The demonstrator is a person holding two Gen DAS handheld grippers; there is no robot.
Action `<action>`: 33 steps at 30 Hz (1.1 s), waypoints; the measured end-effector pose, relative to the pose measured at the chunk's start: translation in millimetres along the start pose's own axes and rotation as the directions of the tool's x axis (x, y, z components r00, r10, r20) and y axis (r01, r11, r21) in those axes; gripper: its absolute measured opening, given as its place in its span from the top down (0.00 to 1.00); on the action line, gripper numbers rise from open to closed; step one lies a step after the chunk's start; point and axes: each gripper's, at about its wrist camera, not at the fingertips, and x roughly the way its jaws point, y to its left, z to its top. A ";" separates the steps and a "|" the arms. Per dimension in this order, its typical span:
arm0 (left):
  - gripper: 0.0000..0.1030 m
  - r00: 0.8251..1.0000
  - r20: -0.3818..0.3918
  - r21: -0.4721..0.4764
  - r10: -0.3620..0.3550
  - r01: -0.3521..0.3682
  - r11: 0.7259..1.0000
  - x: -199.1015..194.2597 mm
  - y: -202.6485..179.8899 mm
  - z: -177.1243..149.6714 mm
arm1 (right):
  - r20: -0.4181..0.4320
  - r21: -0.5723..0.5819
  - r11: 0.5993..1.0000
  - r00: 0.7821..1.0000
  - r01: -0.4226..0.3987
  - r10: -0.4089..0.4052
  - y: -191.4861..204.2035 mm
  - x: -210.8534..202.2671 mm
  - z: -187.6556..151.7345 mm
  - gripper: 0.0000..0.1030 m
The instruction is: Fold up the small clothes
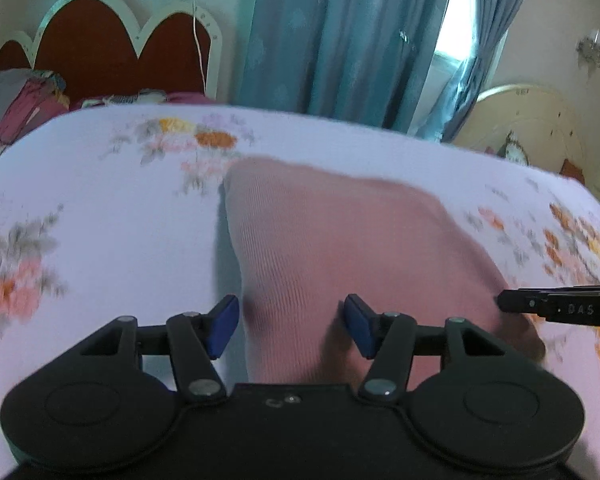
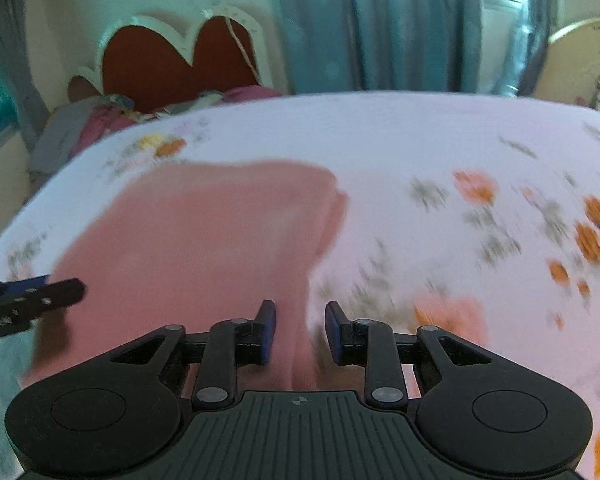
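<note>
A small pink ribbed garment (image 1: pixel 340 248) lies flat on the floral bed sheet (image 1: pixel 100 208); it also shows in the right wrist view (image 2: pixel 196 248). My left gripper (image 1: pixel 292 326) is open, its blue pads either side of the garment's near left edge. My right gripper (image 2: pixel 300 330) is open over the garment's near right edge. The right gripper's tip shows at the right of the left wrist view (image 1: pixel 556 310). The left gripper's tip shows at the left of the right wrist view (image 2: pixel 32 298). Both views are motion blurred.
A red and white scalloped headboard (image 1: pixel 108 44) and piled bedding (image 1: pixel 16 108) are at the far left. Blue curtains (image 1: pixel 340 40) hang behind the bed. A cream piece of furniture (image 1: pixel 532 128) stands at the far right.
</note>
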 end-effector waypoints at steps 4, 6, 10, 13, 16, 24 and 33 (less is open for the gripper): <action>0.44 0.998 -0.058 0.020 0.008 -0.006 1.000 5.7 -8.5 -13.3 | -0.007 0.047 0.999 1.000 0.015 -0.015 -8.2 1.7 -10.8 0.73; 0.44 0.998 -0.062 0.022 0.012 -0.011 1.000 3.8 -10.5 -12.8 | 0.009 0.063 0.998 1.000 0.016 -0.016 -4.5 -11.7 -5.6 0.73; 0.39 0.997 -0.071 0.029 0.030 -0.028 0.999 2.6 -13.6 -15.3 | -0.054 -0.006 0.997 0.996 0.076 -0.076 -1.5 -3.4 -21.6 0.73; 0.30 0.995 -0.084 0.032 0.051 -0.048 0.998 -1.0 -18.2 -17.9 | -0.056 -0.028 0.995 0.994 0.094 -0.095 -5.2 -1.1 -30.8 0.73; 0.21 0.994 -0.082 0.043 0.074 -0.071 0.997 -8.0 -23.5 -21.5 | -0.039 -0.031 0.994 0.993 0.109 -0.110 -0.1 -10.5 -26.7 0.73; 0.13 0.992 -0.047 -0.004 0.121 -0.121 0.993 -41.9 -41.3 -27.8 | -0.022 0.008 1.000 1.000 0.000 0.001 6.3 -24.9 -30.5 0.73; 0.05 0.974 -0.020 -0.034 0.227 -0.228 0.973 -127.5 -91.9 -57.0 | 0.060 -0.007 0.995 0.994 -0.096 0.097 -0.5 -127.0 -63.0 0.19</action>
